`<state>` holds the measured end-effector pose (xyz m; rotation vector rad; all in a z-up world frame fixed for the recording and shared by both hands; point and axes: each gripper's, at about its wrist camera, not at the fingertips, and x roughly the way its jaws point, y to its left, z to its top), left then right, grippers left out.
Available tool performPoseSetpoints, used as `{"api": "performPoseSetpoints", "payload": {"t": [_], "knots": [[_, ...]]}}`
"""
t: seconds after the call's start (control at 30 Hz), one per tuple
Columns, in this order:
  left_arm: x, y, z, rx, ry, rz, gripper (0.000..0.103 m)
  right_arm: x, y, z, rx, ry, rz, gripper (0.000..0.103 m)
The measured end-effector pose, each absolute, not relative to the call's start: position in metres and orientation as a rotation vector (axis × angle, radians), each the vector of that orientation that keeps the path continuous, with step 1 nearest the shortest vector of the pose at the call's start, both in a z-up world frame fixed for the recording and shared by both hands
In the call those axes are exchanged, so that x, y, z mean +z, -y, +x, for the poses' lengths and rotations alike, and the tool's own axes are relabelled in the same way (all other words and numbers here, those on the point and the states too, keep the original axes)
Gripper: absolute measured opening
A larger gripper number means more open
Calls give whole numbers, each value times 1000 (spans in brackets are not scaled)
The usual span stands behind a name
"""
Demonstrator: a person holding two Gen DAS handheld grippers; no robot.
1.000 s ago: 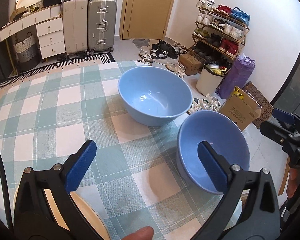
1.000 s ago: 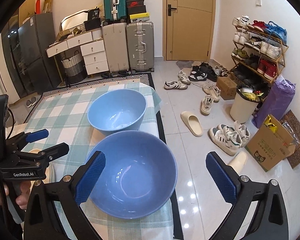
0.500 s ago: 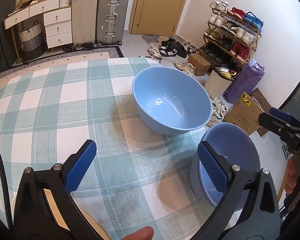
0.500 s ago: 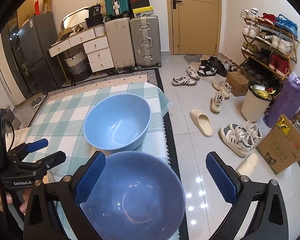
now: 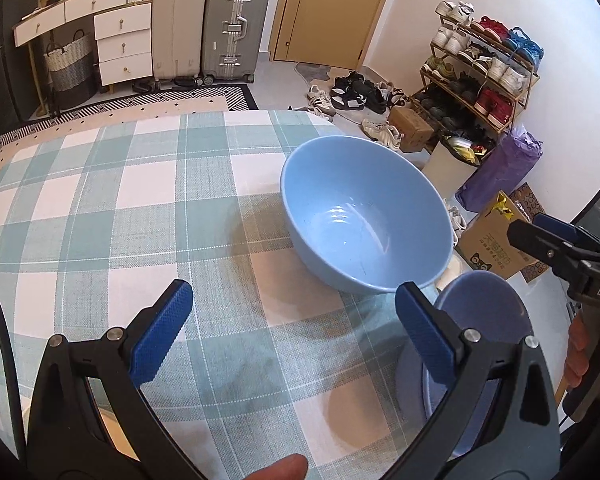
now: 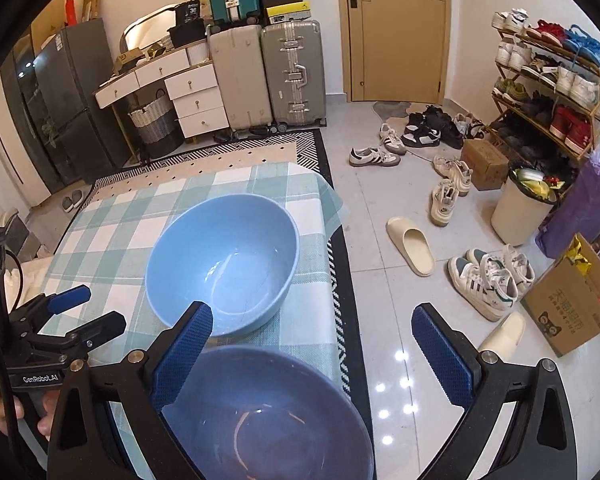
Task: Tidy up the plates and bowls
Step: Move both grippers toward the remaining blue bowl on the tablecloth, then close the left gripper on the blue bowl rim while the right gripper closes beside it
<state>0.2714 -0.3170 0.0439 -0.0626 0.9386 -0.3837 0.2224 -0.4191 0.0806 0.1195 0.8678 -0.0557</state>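
Observation:
A large light-blue bowl stands on the checked tablecloth near the table's right edge; it also shows in the right wrist view. A second, darker blue bowl sits at the near right corner, right under my open right gripper, whose left finger is over its rim. In the left wrist view this bowl is partly hidden behind my right finger. My left gripper is open and empty above the cloth. A cream plate edge shows under its left arm.
The table's right edge drops to a tiled floor with shoes, a slipper, a cardboard box and a bin. Suitcases, drawers and a shoe rack stand far behind.
Both grippers have pulled back toward the table's near side. The darker bowl now lies lower and nearer in both views. Both grippers stay open.

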Motion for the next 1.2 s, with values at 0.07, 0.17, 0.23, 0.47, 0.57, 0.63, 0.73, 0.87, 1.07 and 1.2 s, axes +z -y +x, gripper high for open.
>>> {"api": "performPoseSetpoints", "payload": {"t": [0.07,0.17,0.23,0.47,0.57,0.63,0.73,0.87,1.07,1.2], "knots": [[42,319,276,-384,-944,-66,100,77,420,232,-43,-875,122,102],[39,322,281,-379,-945,-54,100,70,421,244,-41,-893,117,102],[37,324,284,-378,-948,-54,100,65,422,251,-34,-900,115,102],[25,332,300,-364,-970,-59,100,45,423,274,-18,-944,116,97],[21,333,305,-363,-973,-62,99,36,424,285,-10,-971,121,81],[18,335,309,-364,-976,-60,96,31,422,291,-8,-979,114,80],[13,337,313,-365,-981,-57,91,24,420,297,4,-989,114,76],[9,339,317,-389,-988,-64,79,17,415,304,14,-1003,105,72],[5,342,320,-416,-995,-86,55,8,408,308,30,-1015,73,50],[7,345,320,-429,-983,-75,44,7,407,308,25,-1010,66,35]]}}
